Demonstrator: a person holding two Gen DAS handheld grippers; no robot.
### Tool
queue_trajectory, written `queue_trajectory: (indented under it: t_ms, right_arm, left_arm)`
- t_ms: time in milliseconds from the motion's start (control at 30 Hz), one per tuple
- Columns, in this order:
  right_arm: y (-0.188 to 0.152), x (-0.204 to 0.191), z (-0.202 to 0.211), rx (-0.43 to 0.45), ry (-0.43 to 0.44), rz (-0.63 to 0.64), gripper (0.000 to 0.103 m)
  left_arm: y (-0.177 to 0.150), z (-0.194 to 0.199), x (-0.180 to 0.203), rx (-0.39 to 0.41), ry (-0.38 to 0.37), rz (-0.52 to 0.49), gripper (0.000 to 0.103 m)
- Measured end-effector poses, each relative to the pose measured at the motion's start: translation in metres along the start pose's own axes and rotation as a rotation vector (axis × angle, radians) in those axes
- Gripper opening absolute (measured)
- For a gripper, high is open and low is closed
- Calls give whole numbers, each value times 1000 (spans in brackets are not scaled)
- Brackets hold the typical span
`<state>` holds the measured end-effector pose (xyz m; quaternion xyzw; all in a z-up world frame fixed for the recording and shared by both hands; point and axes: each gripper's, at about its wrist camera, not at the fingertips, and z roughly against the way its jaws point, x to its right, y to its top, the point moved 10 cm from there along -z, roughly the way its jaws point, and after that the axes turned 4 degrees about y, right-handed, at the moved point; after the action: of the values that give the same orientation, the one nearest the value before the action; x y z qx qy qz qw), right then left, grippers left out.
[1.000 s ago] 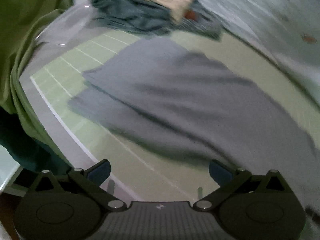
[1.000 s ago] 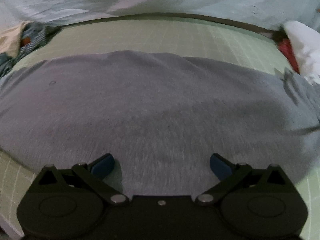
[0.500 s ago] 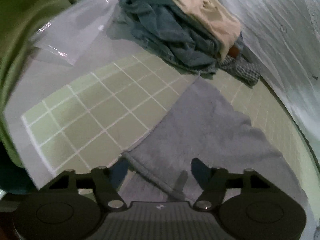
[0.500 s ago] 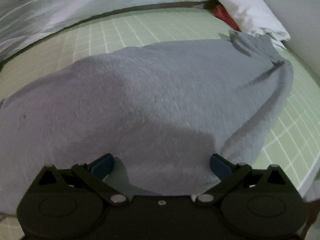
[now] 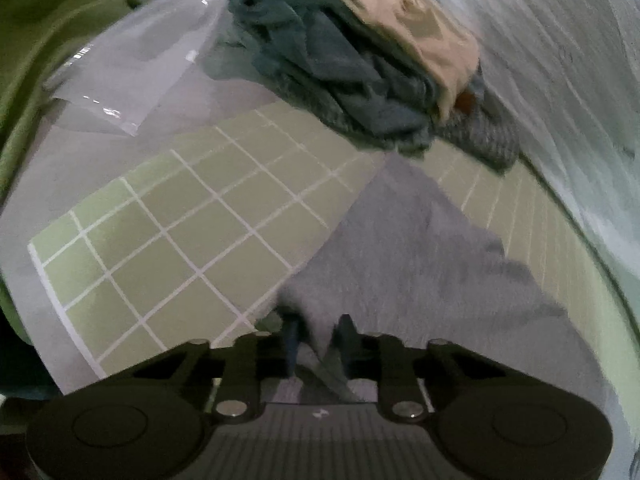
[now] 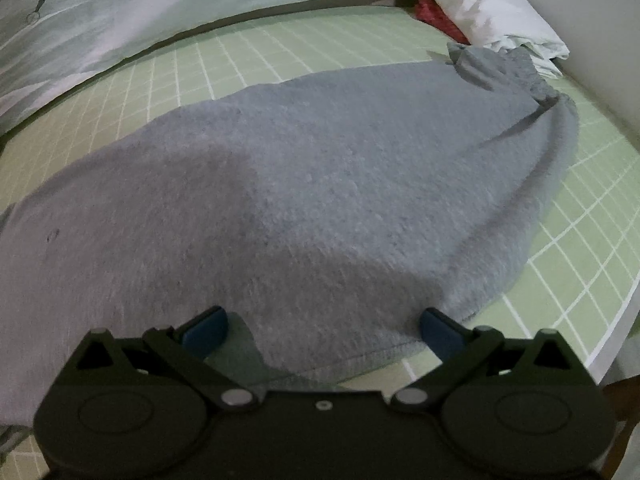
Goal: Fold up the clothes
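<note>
Since half a second ago, the left gripper (image 5: 316, 340) has closed: its fingers, which stood apart over the hem, now pinch a corner of the grey garment (image 5: 420, 264) at the lower centre of the left wrist view, and the cloth there bunches up into a small peak. The right gripper (image 6: 320, 326) has barely shifted; its blue pads (image 6: 206, 330) remain wide apart, straddling the near hem of the grey garment (image 6: 300, 208), which fills the middle of the right wrist view, spread over the green grid mat (image 6: 580, 240).

Risks, as I judge them: the left pinch looks shallow and may have caught only one layer, so a lift could let the corner slip out or peel the layers apart. With only one corner held while the right fingers are not yet on fabric, any pull would drag the garment askew across the mat and skew the fold. At the upper centre of the left view, the pile of unfolded clothes (image 5: 352, 64) lies close to the garment's far edge; a sweep that way could snag it. A clear plastic bag (image 5: 132, 76) sits at the upper left, well apart.
</note>
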<state>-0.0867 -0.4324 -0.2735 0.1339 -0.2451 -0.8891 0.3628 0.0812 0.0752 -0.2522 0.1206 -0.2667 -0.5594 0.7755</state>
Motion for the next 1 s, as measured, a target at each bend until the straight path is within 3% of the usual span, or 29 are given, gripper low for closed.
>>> queue_trajectory:
  t_ms: [100,300,533,767,833,1000]
  right_arm:
    - [-1,-1,0,2,9,15,103]
    - [1,-2,-2,9,40,63,103]
    - [7,-5,-5,3,73,116,103]
    - [8,-6,-6,1,101,163,103]
    - [8,-6,-6,-3,107,171,103]
    - [9,-6,-6,-8,110,175,103]
  left_arm:
    - [2,11,6,45,-16,13,6]
    - [-1,39,7,107,-37,66,4]
    - [-30,55,-13,69,4,158,4]
    - [-61,33,-36,-30,68,242,6]
    - [-64,33,-38,-29,81,254,20]
    - [-61,31,-36,-18,112,232,38]
